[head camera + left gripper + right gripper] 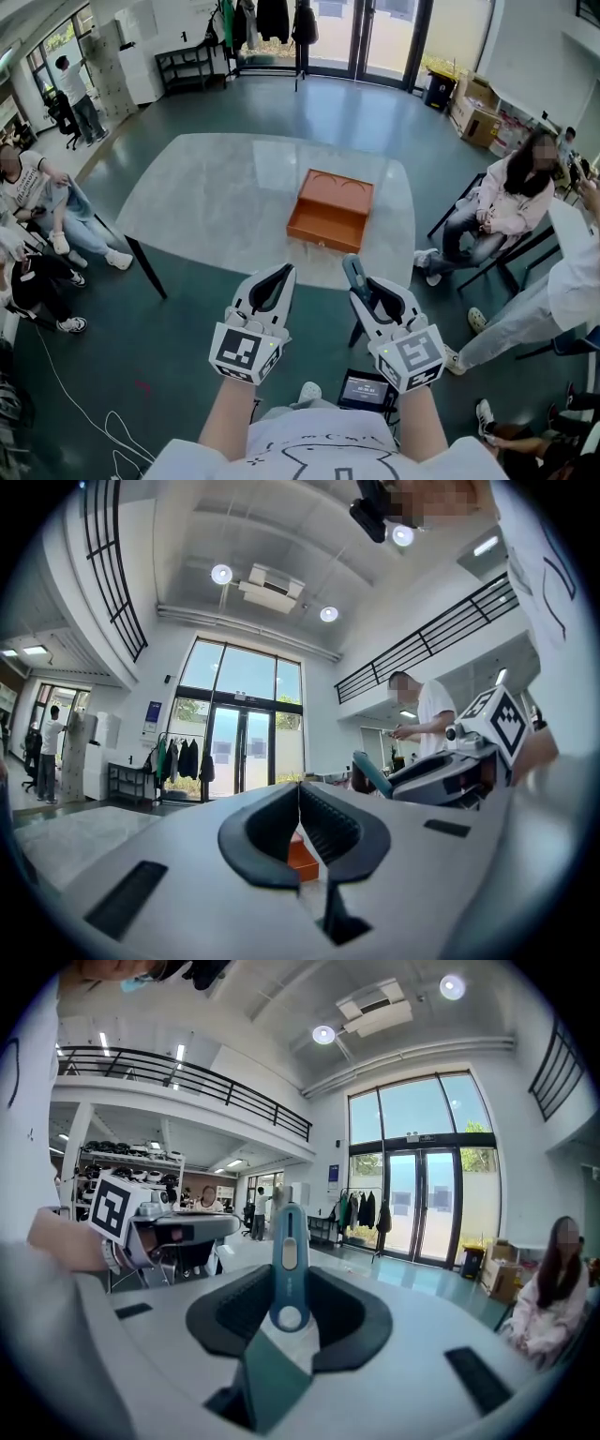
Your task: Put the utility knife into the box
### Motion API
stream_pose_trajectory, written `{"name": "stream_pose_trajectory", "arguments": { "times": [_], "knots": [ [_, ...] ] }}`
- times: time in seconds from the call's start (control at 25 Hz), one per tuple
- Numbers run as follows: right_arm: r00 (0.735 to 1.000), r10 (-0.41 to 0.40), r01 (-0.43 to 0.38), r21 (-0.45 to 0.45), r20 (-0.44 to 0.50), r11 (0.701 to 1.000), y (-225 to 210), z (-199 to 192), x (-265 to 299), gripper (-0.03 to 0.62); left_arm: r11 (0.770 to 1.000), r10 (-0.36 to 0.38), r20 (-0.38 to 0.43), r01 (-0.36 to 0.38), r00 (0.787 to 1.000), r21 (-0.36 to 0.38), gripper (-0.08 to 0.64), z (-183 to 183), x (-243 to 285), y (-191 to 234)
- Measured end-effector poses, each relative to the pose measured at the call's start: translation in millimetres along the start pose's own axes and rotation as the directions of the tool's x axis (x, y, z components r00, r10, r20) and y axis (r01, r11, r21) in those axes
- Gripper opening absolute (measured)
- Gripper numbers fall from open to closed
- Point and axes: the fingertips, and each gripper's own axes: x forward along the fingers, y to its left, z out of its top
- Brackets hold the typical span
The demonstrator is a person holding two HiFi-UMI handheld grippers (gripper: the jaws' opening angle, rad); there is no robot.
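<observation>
An orange box (330, 211) lies open on the pale table (206, 187), ahead of both grippers. The blue utility knife (352, 272) stands up between the jaws of my right gripper (361, 281), which is shut on it. In the right gripper view the knife (289, 1260) rises from the dark pads, its slider facing the camera. My left gripper (281, 272) is held beside it, short of the table's near edge, jaws shut and empty. Through the gap below the tips of the left gripper (299, 794) a piece of the orange box (302, 855) shows.
People sit on chairs at the left (37, 216) and right (506, 202) of the table. A dark tablet (366, 389) lies on the floor near my feet. Cardboard boxes (473, 112) stand at the back right, a coat rack (272, 23) by the glass doors.
</observation>
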Motion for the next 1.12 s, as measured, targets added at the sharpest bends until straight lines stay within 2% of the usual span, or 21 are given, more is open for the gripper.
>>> {"name": "stream_pose_trajectory", "arguments": {
  "times": [0.56,1.12],
  "knots": [
    [1.000,-0.004,0.005,0.041,-0.003,0.999,-39.9,-6.3,40.1,0.130,1.000,0.028,-0.010,-0.028,1.000,-0.003,0.015,-13.4,39.4,31.3],
    [0.998,-0.043,0.047,0.071,-0.051,0.996,-98.8,-8.2,126.0,0.132,1.000,-0.028,-0.022,0.028,0.999,-0.010,0.015,-25.4,125.8,95.7]
  ]
}}
